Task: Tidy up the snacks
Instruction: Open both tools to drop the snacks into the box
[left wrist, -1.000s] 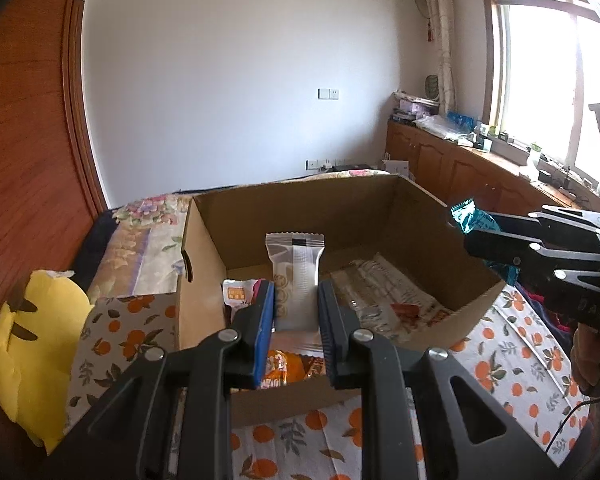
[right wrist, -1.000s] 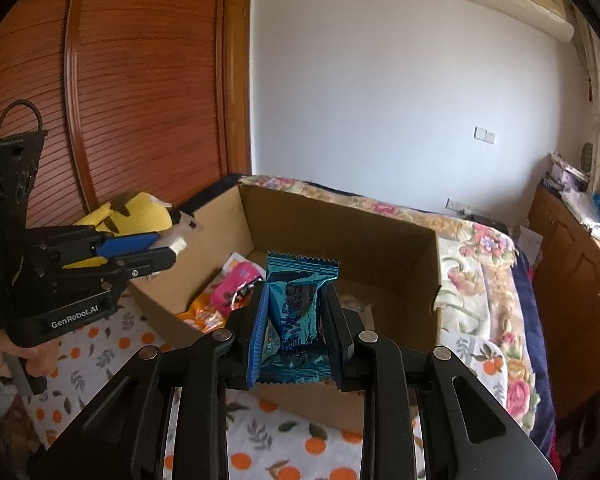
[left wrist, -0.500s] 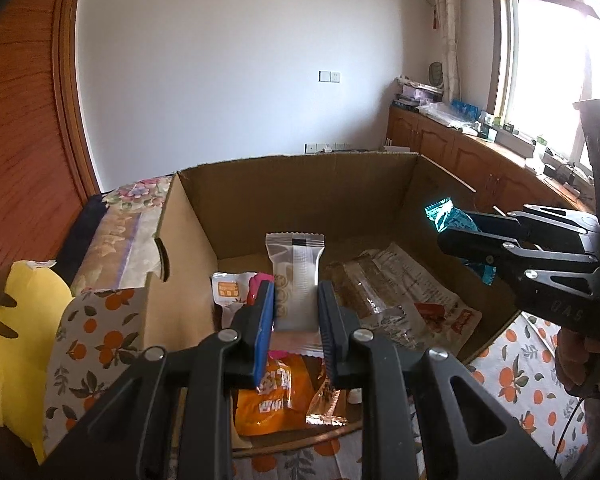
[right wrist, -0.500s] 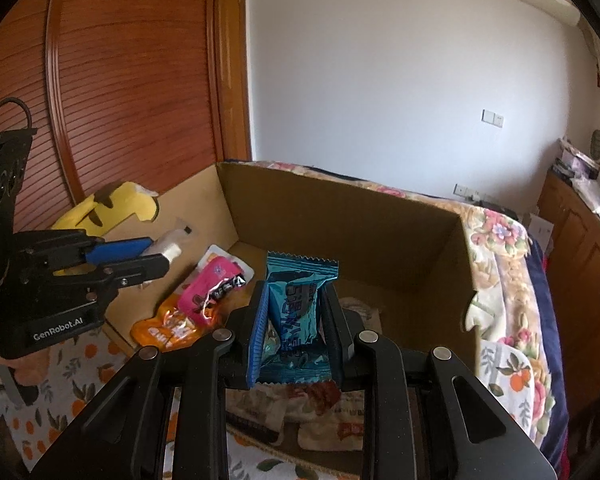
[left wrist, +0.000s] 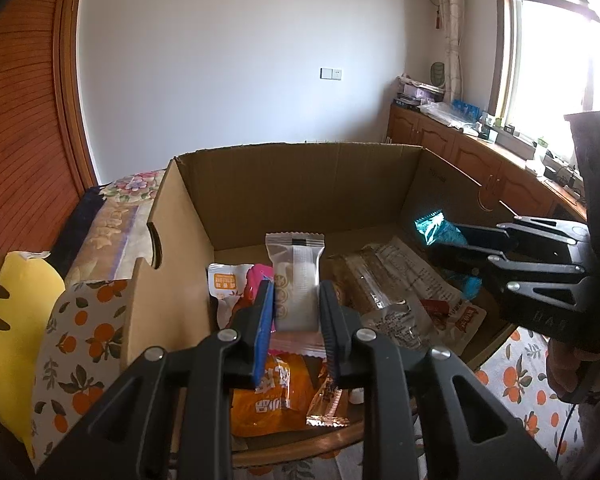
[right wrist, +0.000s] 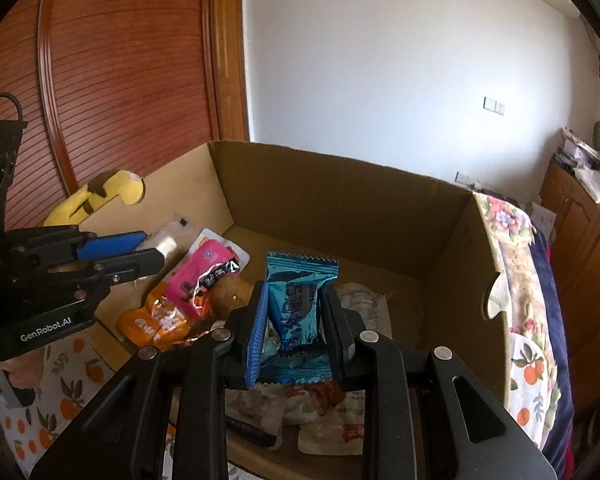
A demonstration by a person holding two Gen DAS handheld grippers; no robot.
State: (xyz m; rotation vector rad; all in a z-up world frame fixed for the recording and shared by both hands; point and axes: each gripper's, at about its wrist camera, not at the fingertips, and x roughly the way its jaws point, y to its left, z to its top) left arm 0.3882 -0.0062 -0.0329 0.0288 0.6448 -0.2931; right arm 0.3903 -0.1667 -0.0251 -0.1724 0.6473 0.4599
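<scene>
Teal packet [right wrist: 298,312] between right claw [right wrist: 296,320] pads

hidden: orange packet [left wrist: 274,398] partly behind left hand-held gripper [left wrist: 296,312] | small print unreadable

Both grippers came forward and down over the box [left wrist: 300,184] during the last second. The left gripper [left wrist: 296,316], with its white packet [left wrist: 296,280], went from outside the near wall to above the orange pack [left wrist: 272,396]. The right gripper [right wrist: 296,320] carried its teal packet [right wrist: 298,300] from before the box to above the snacks inside.
</scene>
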